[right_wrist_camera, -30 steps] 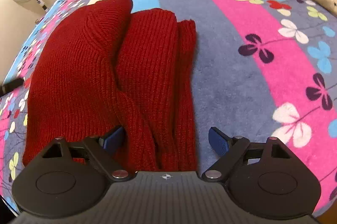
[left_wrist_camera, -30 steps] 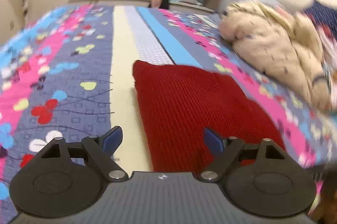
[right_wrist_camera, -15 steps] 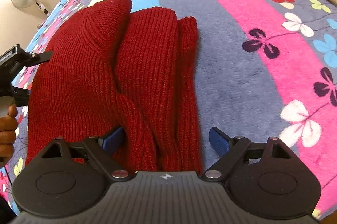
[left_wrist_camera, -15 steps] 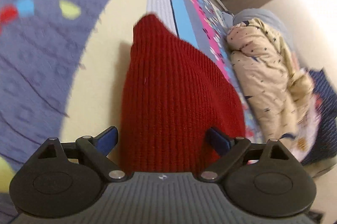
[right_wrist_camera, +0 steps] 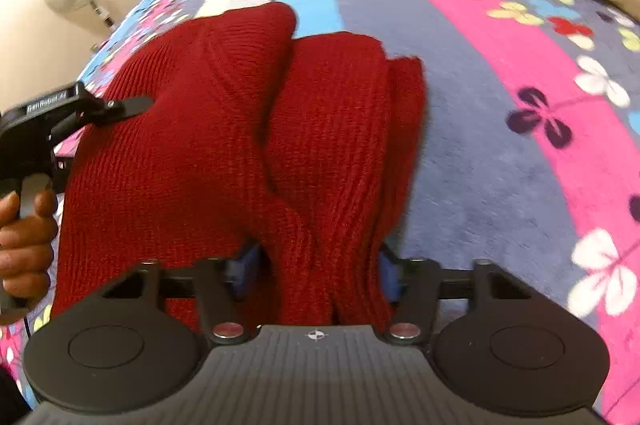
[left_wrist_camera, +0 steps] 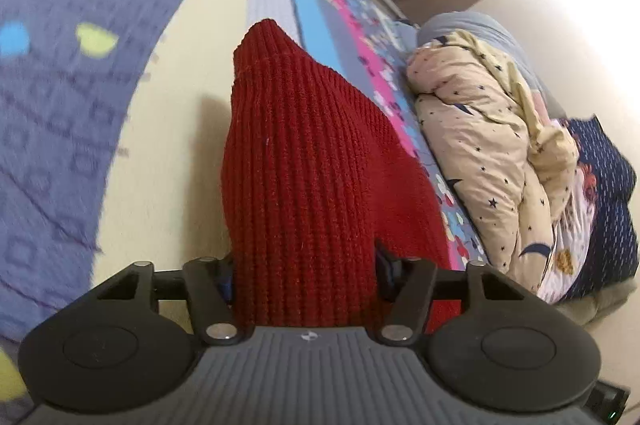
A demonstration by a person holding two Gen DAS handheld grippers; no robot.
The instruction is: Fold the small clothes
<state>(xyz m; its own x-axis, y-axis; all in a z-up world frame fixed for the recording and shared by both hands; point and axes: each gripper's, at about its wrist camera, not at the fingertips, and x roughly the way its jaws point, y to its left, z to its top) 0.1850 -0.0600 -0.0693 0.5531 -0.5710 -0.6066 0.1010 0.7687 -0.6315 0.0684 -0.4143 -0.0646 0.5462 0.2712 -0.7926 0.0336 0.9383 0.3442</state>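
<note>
Fabric fills both claws: our left gripper (left_wrist_camera: 304, 275) and right gripper (right_wrist_camera: 316, 271) pinch the near edge of the red ribbed knit garment (right_wrist_camera: 240, 145) on the flowered bedspread (right_wrist_camera: 500, 113), presumably to lift and fold it.

The red ribbed knit garment (right_wrist_camera: 224, 129) lies bunched in lengthwise folds. Its near edge is raised off the bedspread (right_wrist_camera: 500, 153).

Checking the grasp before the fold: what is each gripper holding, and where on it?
Both grippers are shut on the red sweater: the left gripper on its near edge, the right gripper on a bunched fold at the near edge.
</note>
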